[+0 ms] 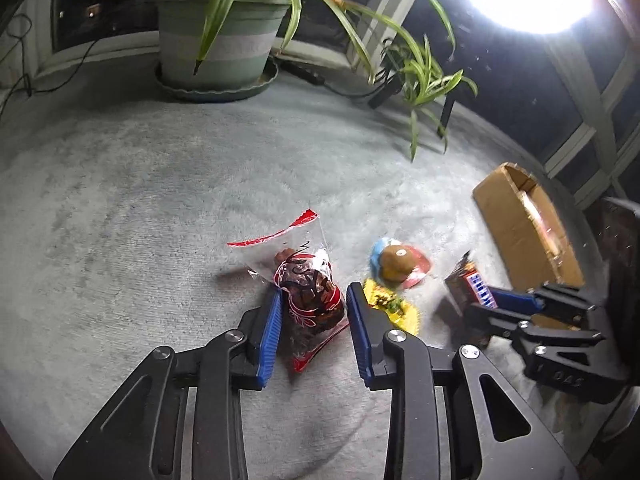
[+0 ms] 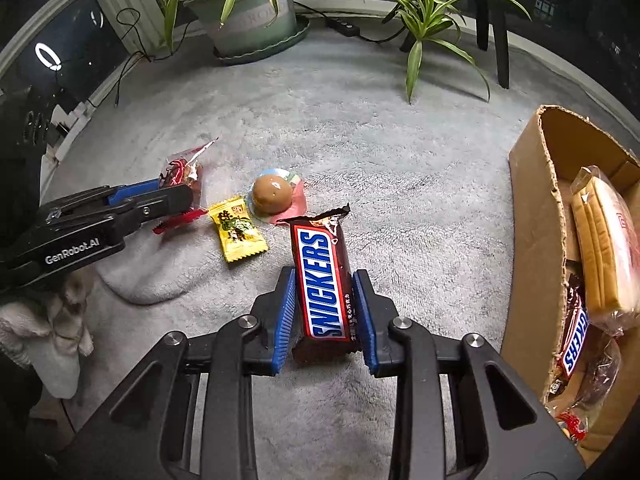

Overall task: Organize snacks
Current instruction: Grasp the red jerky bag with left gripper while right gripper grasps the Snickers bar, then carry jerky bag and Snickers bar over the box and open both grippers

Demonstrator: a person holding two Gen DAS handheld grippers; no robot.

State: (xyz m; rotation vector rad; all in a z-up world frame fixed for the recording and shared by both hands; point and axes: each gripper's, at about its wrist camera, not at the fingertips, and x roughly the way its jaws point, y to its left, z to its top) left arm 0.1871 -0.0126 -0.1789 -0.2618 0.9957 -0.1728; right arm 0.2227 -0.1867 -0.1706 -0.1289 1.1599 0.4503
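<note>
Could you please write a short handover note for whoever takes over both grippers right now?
Left gripper: shut on the clear red-printed bag, low over the carpet.
Right gripper: shut on a Snickers bar, also low over the carpet.
Loose on the carpet between them: yellow packet and round brown snack on its wrapper.
Done: the box on the right already holds another Snickers, a pack of wafers and more.
Left: carry both held snacks to the box, then likely the two loose ones.
</note>
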